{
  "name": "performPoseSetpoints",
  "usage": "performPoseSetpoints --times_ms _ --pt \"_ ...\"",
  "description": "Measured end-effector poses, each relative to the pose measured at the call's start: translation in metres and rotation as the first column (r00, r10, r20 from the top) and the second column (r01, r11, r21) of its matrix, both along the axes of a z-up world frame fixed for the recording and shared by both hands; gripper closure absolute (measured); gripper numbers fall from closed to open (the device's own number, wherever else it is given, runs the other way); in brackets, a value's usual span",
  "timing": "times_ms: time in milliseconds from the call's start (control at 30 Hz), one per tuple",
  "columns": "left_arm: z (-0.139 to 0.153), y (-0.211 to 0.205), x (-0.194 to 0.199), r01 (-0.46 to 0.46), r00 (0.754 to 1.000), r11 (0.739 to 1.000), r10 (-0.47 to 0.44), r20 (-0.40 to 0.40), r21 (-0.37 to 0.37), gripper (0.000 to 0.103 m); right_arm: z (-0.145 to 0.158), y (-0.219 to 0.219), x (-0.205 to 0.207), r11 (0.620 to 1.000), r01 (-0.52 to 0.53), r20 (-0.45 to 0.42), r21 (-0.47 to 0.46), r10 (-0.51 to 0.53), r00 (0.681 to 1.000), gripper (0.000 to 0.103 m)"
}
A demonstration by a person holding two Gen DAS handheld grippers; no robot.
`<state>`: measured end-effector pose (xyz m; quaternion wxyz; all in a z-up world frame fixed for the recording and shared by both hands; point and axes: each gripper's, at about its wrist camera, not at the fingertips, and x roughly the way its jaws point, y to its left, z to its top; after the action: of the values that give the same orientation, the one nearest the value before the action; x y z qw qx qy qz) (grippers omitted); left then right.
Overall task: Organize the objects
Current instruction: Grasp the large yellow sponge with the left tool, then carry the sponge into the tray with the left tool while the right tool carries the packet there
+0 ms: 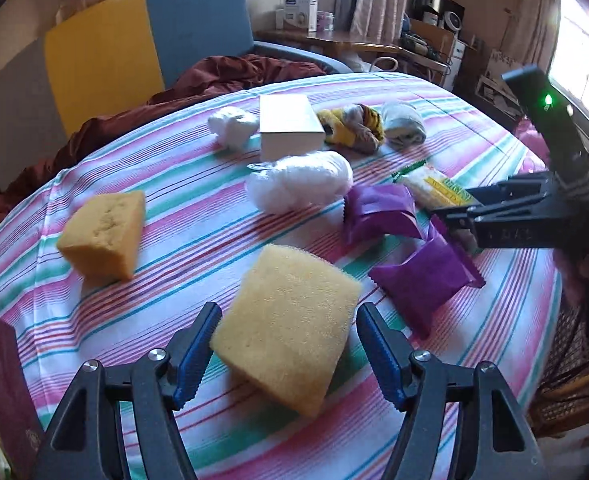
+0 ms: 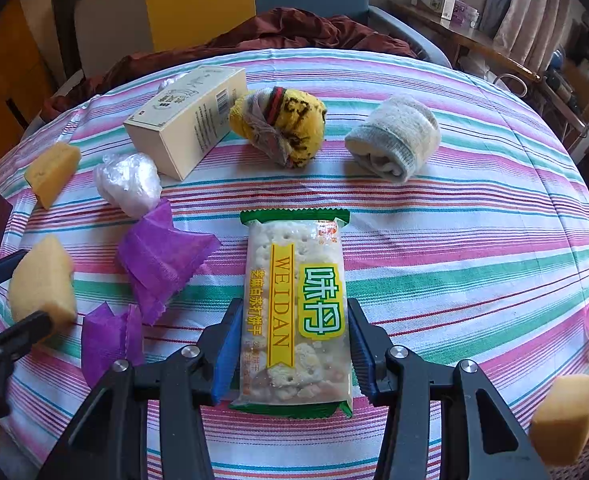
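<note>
My left gripper point(image 1: 284, 354) stands open around a yellow sponge point(image 1: 286, 326) on the striped tablecloth point(image 1: 174, 184); small gaps show between the blue pads and the sponge. The same sponge shows in the right wrist view point(image 2: 42, 280). My right gripper point(image 2: 294, 354) has its pads against both long sides of a Weidan cracker packet point(image 2: 294, 308) lying flat on the cloth. The right gripper shows at the right of the left wrist view point(image 1: 450, 220). A second sponge point(image 1: 104, 234) lies left, a third point(image 2: 566, 416) at the right edge.
Two purple packets point(image 1: 422, 276) point(image 1: 378, 212) lie between the grippers. Farther back are two white plastic bundles point(image 1: 300, 180) point(image 1: 232, 124), a cream box point(image 1: 290, 126), a yellow rolled sock point(image 2: 280, 124) and a grey rolled sock point(image 2: 394, 136). A dark red book point(image 1: 2, 384) sits at the left edge.
</note>
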<state>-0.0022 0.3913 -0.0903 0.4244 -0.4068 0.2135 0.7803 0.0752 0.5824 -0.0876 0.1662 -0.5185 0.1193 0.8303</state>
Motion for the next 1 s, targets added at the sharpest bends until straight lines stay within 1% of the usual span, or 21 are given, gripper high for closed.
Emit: performPoseSetpoints --times_ms 33,67,133,200,333,433,600,667,833,933,1000 --pt "-0.002 0.0 0.001 -0.004 1.0 1.0 0.004 -0.016 0.002 0.034 0.0 0.0 0.0 1.0 0.0 0.0 0.0 0.0 1.0 0.053" --pt "-0.003 -0.002 0.002 -0.014 1.0 1.0 0.014 -0.019 0.017 0.038 0.0 0.0 0.0 1.0 0.001 0.0 -0.001 -0.001 1.0 0.053" --pt "-0.004 -0.008 0.003 -0.033 0.999 0.998 0.034 -0.016 0.06 0.041 0.001 0.001 -0.001 1.0 0.001 0.0 -0.002 -0.001 1.0 0.053" --pt "-0.007 -0.015 0.004 -0.048 0.999 0.994 0.05 -0.017 0.098 0.042 0.0 0.001 -0.001 1.0 0.002 0.0 -0.001 -0.002 1.0 0.053" --pt "-0.007 -0.026 0.003 -0.063 0.998 0.987 0.064 0.0 0.149 0.044 0.0 0.001 0.0 1.0 0.005 -0.003 0.002 -0.005 1.0 0.054" --pt "-0.008 -0.034 0.004 -0.079 0.997 0.983 0.08 0.004 0.168 0.045 0.003 0.001 0.0 1.0 0.016 -0.023 0.002 -0.016 1.0 0.054" --pt "-0.006 -0.042 0.011 -0.097 0.994 0.979 0.103 -0.022 0.18 0.046 0.017 0.005 0.006 0.999 0.032 -0.094 0.018 -0.03 0.995 0.054" --pt "-0.004 -0.047 0.01 -0.115 0.993 0.973 0.121 -0.016 0.201 0.046 0.016 0.006 0.006 0.999 0.04 -0.092 0.014 -0.039 0.995 0.054" --pt "0.002 -0.07 0.007 -0.191 0.982 0.951 0.187 0.039 0.244 0.047 0.006 0.014 0.003 0.999 0.052 -0.054 -0.013 -0.053 0.997 0.054" --pt "0.01 -0.085 0.011 -0.213 0.977 0.937 0.204 0.061 0.276 0.047 0.008 0.012 0.003 0.998 0.054 -0.066 -0.013 -0.055 0.996 0.054" --pt "0.018 -0.091 0.014 -0.217 0.976 0.935 0.212 0.048 0.281 0.047 0.011 0.01 0.004 0.999 0.051 -0.082 -0.009 -0.052 0.995 0.054"
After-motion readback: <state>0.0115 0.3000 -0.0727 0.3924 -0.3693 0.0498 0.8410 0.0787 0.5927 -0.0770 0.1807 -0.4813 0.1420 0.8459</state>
